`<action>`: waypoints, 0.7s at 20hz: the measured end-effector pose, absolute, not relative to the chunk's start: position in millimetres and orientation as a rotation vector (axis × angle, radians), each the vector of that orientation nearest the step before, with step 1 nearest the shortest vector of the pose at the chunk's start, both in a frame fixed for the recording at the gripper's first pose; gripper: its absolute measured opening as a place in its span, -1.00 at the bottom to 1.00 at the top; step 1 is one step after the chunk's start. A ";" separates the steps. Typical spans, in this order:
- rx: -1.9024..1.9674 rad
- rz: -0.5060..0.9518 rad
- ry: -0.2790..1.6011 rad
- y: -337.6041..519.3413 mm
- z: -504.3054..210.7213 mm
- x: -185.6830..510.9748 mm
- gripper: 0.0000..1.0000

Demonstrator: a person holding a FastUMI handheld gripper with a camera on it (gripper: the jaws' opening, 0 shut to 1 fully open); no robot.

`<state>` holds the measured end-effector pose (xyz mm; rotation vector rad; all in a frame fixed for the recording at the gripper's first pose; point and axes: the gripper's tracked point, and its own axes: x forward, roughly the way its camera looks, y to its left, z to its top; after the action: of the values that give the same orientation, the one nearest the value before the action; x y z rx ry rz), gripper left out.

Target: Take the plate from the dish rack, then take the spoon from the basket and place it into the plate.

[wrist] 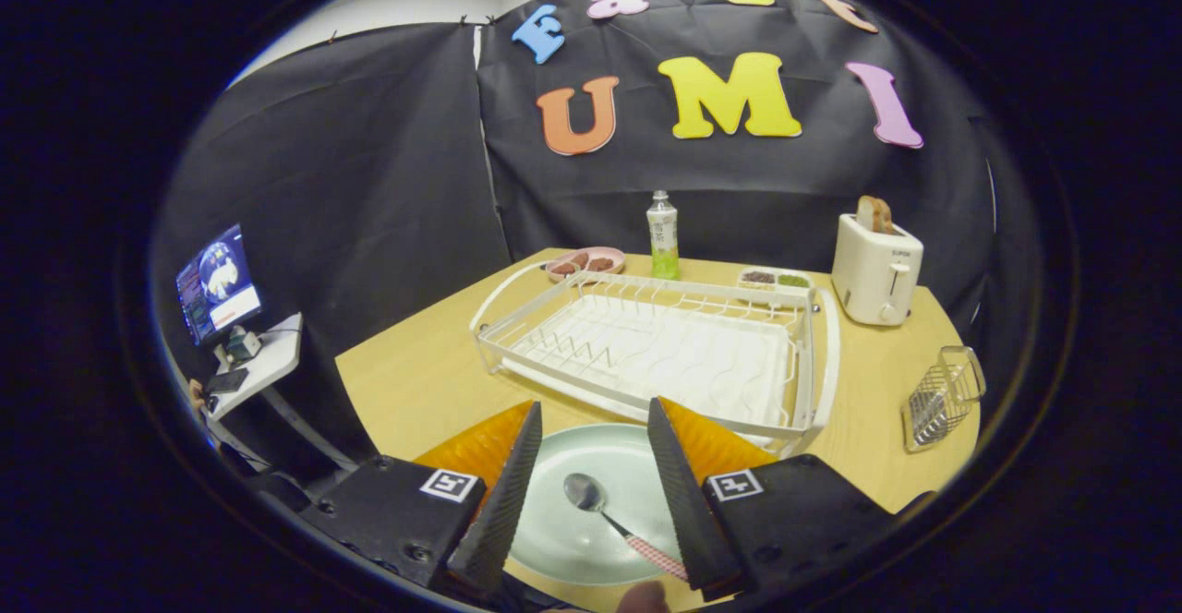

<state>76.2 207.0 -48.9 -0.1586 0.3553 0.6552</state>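
Observation:
A pale green plate (591,511) lies flat on the wooden table (416,382), just in front of the white dish rack (665,354). A metal spoon (605,511) with a red-checked handle rests in the plate, bowl toward the rack. My gripper (593,424) hangs above the plate, open, with one finger on each side of the spoon and touching nothing. The wire basket (942,401) stands to the right of the rack, and I see nothing in it.
Behind the rack stand a pink dish of food (586,264), a green bottle (662,236), a small two-part tray (774,281) and a white toaster (874,267) holding bread. A side stand with a screen (220,285) sits off the table's left.

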 end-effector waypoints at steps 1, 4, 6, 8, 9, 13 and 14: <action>-0.164 0.633 0.330 202.9 -44.1 76.1 0.53; -0.191 0.551 0.249 188.3 -33.1 73.0 0.66; -0.156 0.493 0.182 180.1 -23.7 63.9 0.67; -0.119 0.363 0.099 155.0 -11.4 61.4 0.67; -0.114 0.300 0.058 143.3 -5.9 60.0 0.68; -0.063 0.234 0.030 128.4 -11.1 28.4 1.00; -0.056 0.228 0.014 123.6 -11.2 18.0 1.00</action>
<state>18.0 123.6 -11.2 -0.0562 0.0143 0.2278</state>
